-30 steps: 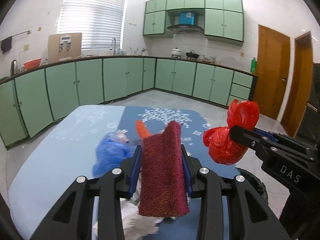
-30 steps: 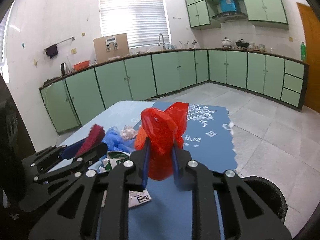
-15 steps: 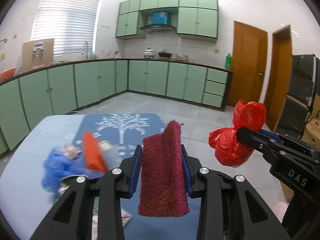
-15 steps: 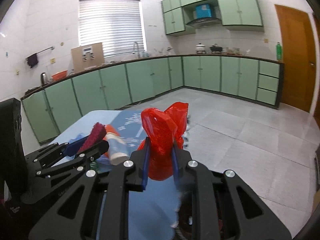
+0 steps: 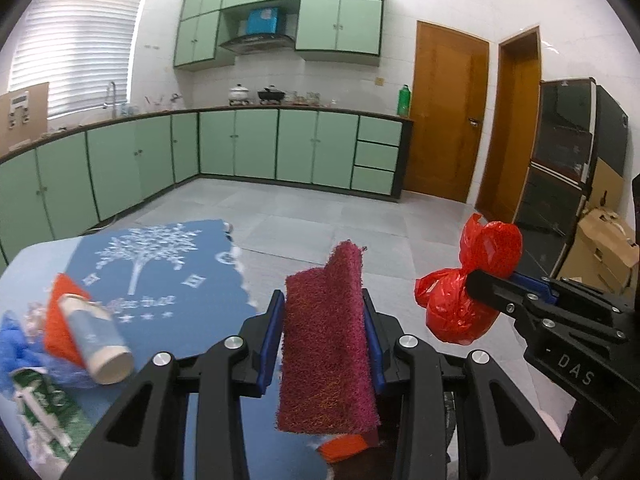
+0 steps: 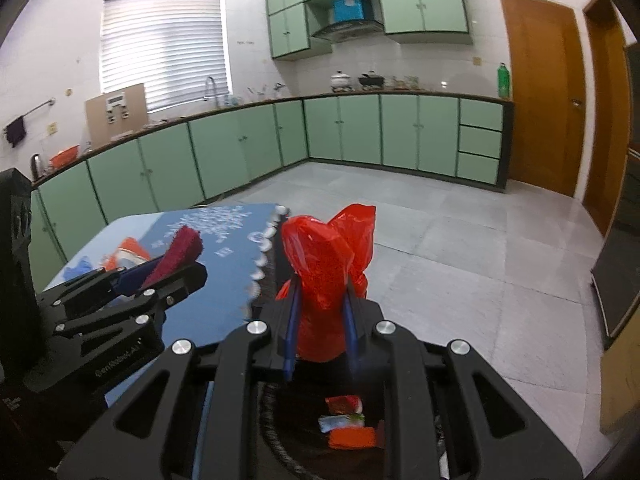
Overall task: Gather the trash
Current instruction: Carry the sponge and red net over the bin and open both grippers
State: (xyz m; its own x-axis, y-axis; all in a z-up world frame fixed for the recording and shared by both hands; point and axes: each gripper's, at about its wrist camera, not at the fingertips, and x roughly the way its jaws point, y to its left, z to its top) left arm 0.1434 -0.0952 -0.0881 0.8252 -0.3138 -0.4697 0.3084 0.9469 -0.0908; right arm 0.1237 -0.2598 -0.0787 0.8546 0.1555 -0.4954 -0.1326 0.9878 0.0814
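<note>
My left gripper (image 5: 324, 320) is shut on a folded dark red scouring pad (image 5: 326, 344), held past the table's right edge. My right gripper (image 6: 320, 312) is shut on a knotted red plastic bag (image 6: 324, 276); the bag also shows in the left wrist view (image 5: 464, 292), to the right of the pad. Below the right gripper is a black trash bin (image 6: 280, 436) holding several wrappers (image 6: 348, 424). An orange wrapper (image 5: 344, 446) shows under the pad.
A table with a blue tree-print cloth (image 5: 160, 280) lies to the left. It holds a white cylinder (image 5: 96, 340), an orange piece (image 5: 60, 320), a blue bag (image 5: 16, 352) and a green-white packet (image 5: 44, 412). Grey floor, green cabinets (image 5: 280, 148), and cardboard boxes (image 5: 604, 244) surround.
Both grippers have swung right, away from the table, with their loads held. The trash on the table slid to the left of view and the bin has come into view below.
</note>
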